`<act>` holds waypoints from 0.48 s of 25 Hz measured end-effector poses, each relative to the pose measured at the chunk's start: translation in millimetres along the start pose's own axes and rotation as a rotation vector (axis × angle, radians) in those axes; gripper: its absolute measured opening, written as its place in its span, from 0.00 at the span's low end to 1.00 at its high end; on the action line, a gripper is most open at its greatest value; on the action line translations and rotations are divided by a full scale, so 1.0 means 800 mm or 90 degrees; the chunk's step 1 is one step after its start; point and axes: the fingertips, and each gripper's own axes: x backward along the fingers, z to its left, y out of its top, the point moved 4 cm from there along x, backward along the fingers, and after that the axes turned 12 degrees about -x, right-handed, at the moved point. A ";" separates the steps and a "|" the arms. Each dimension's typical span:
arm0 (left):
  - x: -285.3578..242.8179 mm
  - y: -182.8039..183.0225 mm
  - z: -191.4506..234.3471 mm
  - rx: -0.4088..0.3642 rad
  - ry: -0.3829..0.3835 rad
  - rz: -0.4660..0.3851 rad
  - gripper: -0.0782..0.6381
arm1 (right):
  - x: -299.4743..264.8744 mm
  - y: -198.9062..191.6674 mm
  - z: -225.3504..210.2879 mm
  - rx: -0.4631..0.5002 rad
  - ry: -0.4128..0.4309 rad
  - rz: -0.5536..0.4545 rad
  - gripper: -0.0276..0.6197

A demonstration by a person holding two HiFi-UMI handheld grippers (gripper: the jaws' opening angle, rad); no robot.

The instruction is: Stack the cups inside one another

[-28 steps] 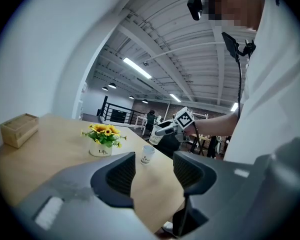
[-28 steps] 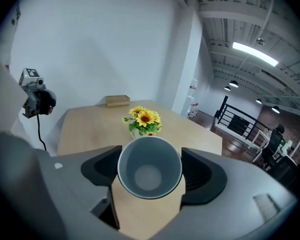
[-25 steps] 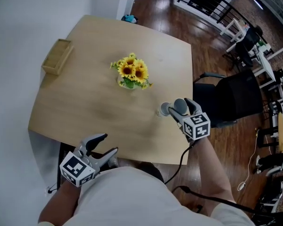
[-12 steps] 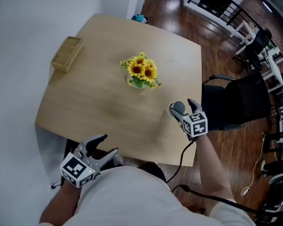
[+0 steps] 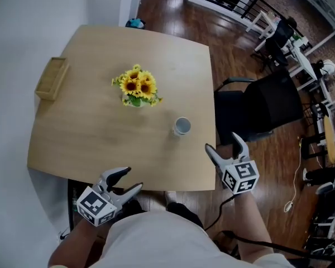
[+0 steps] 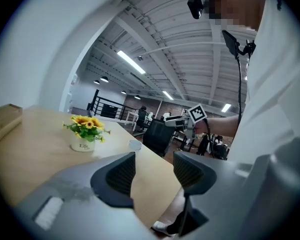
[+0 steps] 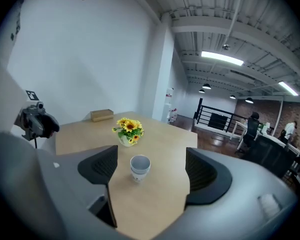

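Observation:
White cups nested one inside another [image 5: 182, 126] stand upright on the wooden table [image 5: 89, 149], right of the middle; they also show in the right gripper view [image 7: 139, 167] and small in the left gripper view [image 6: 135, 144]. My right gripper [image 5: 225, 147] is open and empty, held off the table's near right corner, well apart from the cups. My left gripper [image 5: 127, 181] is open and empty, below the table's near edge close to my body.
A pot of sunflowers [image 5: 136, 87] stands mid-table, left of the cups. A wooden box [image 5: 51, 78] lies at the table's left edge. A black chair [image 5: 261, 108] stands at the right side. White wall is to the left.
My right gripper was closed around the cups over the table; it has let go and pulled back toward me off the table's corner. The cups now stand alone. The left gripper barely moved.

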 end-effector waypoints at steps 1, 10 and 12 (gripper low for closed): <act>-0.014 0.002 -0.006 -0.004 -0.015 0.001 0.46 | 0.021 -0.013 -0.004 -0.012 -0.006 0.006 0.71; -0.132 0.038 -0.139 -0.072 -0.063 0.021 0.46 | 0.207 -0.143 -0.063 -0.048 0.014 0.043 0.71; -0.163 0.041 -0.188 -0.081 -0.054 0.027 0.45 | 0.251 -0.172 -0.083 -0.040 0.035 0.045 0.71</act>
